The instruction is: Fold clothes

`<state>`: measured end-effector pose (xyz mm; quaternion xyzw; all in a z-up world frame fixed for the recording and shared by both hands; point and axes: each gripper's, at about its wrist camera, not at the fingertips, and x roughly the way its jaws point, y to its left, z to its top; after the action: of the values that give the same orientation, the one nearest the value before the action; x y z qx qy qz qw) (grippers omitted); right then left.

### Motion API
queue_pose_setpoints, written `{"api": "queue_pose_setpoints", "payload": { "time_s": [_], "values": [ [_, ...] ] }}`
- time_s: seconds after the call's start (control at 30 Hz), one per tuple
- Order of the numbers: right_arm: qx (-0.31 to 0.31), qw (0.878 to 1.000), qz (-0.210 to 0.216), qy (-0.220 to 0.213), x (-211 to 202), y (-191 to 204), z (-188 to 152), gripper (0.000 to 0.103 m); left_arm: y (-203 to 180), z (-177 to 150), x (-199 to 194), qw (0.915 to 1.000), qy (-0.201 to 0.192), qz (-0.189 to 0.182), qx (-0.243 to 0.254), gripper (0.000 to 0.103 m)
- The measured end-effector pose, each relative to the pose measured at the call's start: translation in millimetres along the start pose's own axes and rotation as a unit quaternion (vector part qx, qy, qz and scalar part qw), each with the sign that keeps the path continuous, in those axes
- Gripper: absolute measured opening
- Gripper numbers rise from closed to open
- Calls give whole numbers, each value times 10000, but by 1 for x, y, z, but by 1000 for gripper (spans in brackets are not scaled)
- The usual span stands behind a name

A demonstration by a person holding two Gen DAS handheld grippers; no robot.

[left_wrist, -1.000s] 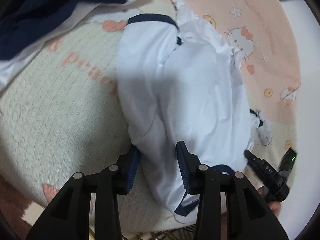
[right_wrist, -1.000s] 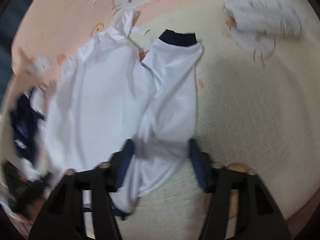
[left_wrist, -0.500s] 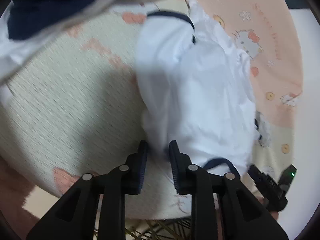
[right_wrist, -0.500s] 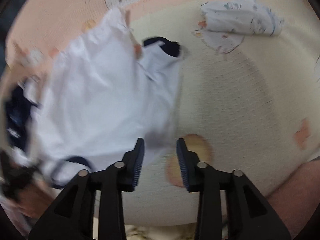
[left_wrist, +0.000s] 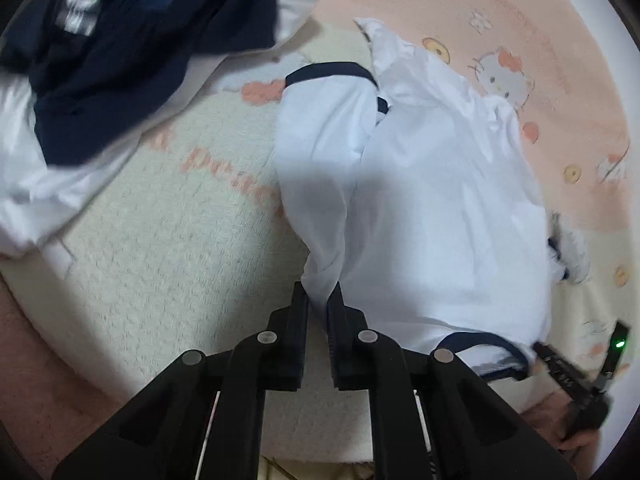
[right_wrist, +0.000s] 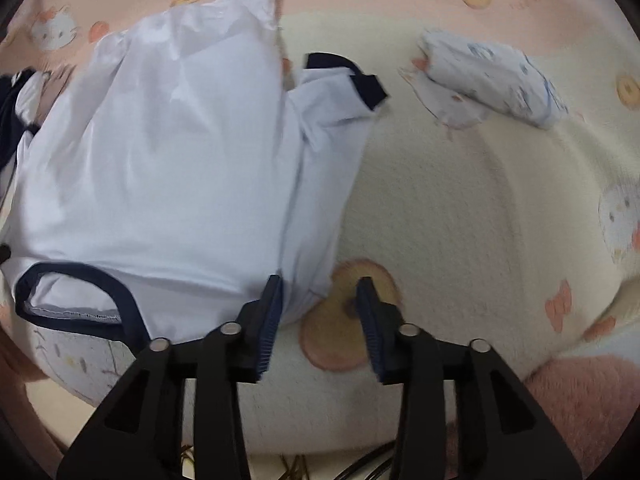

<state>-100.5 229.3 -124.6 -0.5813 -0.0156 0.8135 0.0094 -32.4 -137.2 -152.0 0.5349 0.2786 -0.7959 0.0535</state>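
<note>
Lying crumpled on a nubbly cream blanket (left_wrist: 160, 272), a smooth white T-shirt (left_wrist: 432, 208) with navy trim fills the middle of the left wrist view, its navy-edged sleeve cuff (left_wrist: 332, 70) at the far end and its curved navy neckband (left_wrist: 480, 340) at the near end. The left gripper (left_wrist: 318, 300) is closing its black ribbed jaws on a gathered point of the shirt's near left edge, and the fabric is pinched between them. Left of the shirt and beyond it lies a heap of dark navy and white clothes (left_wrist: 120, 60). Right of the shirt the bedding turns to a soft pink cloth (left_wrist: 560, 80) printed with cartoon cats and biscuits. At the shirt's near right corner sits the right gripper (left_wrist: 576, 380), a black frame with a green light. In the right wrist view the white T-shirt (right_wrist: 160, 160) spreads over the left half, its neckband loop (right_wrist: 80, 292) at the near left and a folded sleeve with a navy cuff (right_wrist: 352, 80) pointing away. The right gripper (right_wrist: 320, 300) stands partly open, the shirt's near right edge lying between its blue-ribbed pads (right_wrist: 272, 312) without being pinched. Right of the shirt and beyond it rests a small rolled white garment (right_wrist: 492, 80) with faint blue print.
</note>
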Motion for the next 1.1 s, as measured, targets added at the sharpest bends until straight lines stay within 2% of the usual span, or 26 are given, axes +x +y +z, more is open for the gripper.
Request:
{"api": "queue_pose_setpoints", "payload": {
  "time_s": [0.03,0.1,0.2,0.27,0.3,0.37,0.47,0.57,0.63,0.67,0.73,0.8,0.87,0.93,1.0,1.1],
  "values": [
    [194,9996,212,36,-2,-6,0,42,3,-3,3,9997,145,-175,-122,14],
    [749,9924,975,70,-6,-22,2,43,9,-8,9,9970,434,-526,-367,21],
    [1351,9723,1904,140,-5,-31,0,44,2,-15,13,9935,665,-846,-375,35],
    [1257,9721,1970,217,1,-3,-2,44,-8,-18,17,9934,723,-865,-227,36],
    [1185,9730,1963,260,6,7,-3,46,-13,-20,19,9932,751,-874,-153,36],
    [854,9833,1566,357,21,22,1,46,-20,-21,20,9939,697,-859,-46,35],
    [-26,9966,803,193,22,59,1,49,-26,-20,22,9956,552,-755,82,10],
    [-794,9968,75,46,17,89,-8,47,-27,-19,15,9991,335,-207,181,10],
    [-739,9971,15,168,14,87,-9,47,-21,-19,7,9991,371,-141,157,10],
    [-612,9978,123,237,14,83,-10,48,-16,-20,6,9985,489,-240,68,11],
    [-326,9980,395,378,14,74,-11,48,-6,-22,13,9937,861,-661,-287,16],
    [191,9931,1045,506,14,59,-9,48,-5,-24,16,9893,985,-973,-463,29],
    [807,9796,1756,560,15,46,-8,48,-8,-25,17,9851,1051,-1242,-551,40],
    [1038,9657,2299,616,16,50,-11,48,-13,-28,19,9808,1143,-1461,-599,40],
    [1167,9517,2747,718,20,64,-12,48,-17,-33,22,9794,1227,-1501,-567,40],
    [1066,9505,2808,791,48,99,3,48,-21,-36,27,9783,1250,-1546,-587,39]
  ]
}}
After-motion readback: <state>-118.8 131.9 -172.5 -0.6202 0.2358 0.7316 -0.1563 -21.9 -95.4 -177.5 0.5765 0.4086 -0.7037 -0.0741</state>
